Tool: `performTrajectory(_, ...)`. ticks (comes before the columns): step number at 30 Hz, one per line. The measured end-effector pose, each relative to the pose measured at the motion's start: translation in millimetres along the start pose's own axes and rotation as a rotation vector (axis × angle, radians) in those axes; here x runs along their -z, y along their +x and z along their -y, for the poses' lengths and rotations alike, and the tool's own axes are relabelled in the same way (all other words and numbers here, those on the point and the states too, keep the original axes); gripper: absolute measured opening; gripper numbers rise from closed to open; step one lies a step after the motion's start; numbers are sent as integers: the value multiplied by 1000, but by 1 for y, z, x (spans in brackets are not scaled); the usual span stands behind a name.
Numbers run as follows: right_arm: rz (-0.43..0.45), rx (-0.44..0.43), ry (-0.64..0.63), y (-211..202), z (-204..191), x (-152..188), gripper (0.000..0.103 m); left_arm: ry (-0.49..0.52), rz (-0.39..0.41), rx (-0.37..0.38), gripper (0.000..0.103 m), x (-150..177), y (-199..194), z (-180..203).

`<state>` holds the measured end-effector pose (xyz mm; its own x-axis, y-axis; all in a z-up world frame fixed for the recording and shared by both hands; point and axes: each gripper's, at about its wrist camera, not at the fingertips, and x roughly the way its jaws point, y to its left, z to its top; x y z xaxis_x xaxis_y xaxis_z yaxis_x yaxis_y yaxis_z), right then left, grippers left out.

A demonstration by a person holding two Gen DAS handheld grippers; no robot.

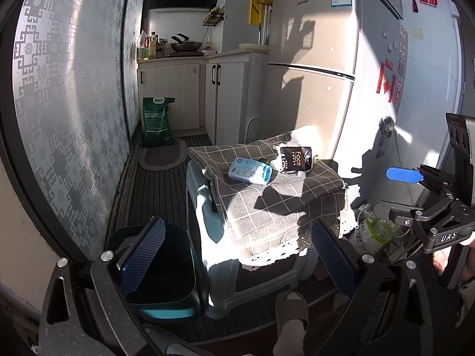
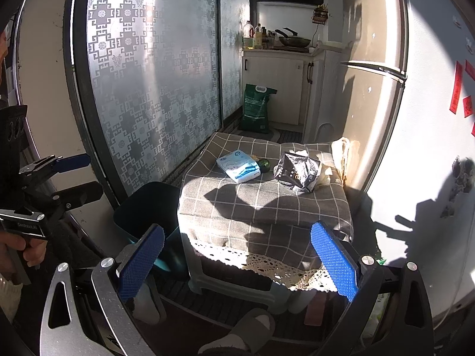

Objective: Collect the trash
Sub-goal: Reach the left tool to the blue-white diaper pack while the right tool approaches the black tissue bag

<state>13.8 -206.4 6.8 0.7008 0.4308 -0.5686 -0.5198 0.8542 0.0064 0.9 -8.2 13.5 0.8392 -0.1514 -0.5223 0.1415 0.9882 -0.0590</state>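
A low stool draped in a grey checked cloth (image 1: 267, 207) (image 2: 267, 207) carries a light blue tissue pack (image 1: 250, 172) (image 2: 238, 166), a crumpled black packet (image 1: 296, 160) (image 2: 297, 172), a small green round item (image 1: 262, 161) (image 2: 263, 164) and some white crumpled paper (image 2: 326, 175). A dark blue bin (image 1: 166, 267) (image 2: 148, 207) stands on the floor at the stool's left side. My left gripper (image 1: 237, 256) (image 2: 77, 176) is open above the stool's near edge, holding nothing. My right gripper (image 2: 237, 262) (image 1: 392, 194) is open too, short of the stool and empty.
A fridge (image 1: 320, 59) (image 2: 374, 74) rises right behind the stool. A patterned sliding door (image 2: 154, 89) runs along the left. A green sack (image 1: 157, 121) leans against the kitchen cabinets (image 1: 225, 95). A slippered foot (image 2: 249, 332) is near the stool; a plastic bag (image 1: 374, 231) lies by the fridge.
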Motion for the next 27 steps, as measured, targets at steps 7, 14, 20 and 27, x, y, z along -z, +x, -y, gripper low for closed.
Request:
performTrajectory(7,-6,34,44,0,16,-11,100,91,-29,67,99,-22,15,5)
performTrajectory(14,-20,14,75,15,32,-25,100,238,-100,150,85,-51,58,13)
performTrajectory(20,-49,19,94,36,47,-35,100,240,-205,219,92,-72,125,10)
performTrajectory(27,-102,30,124,64,68,-36,100,243,-285,239,92,-72,198,7)
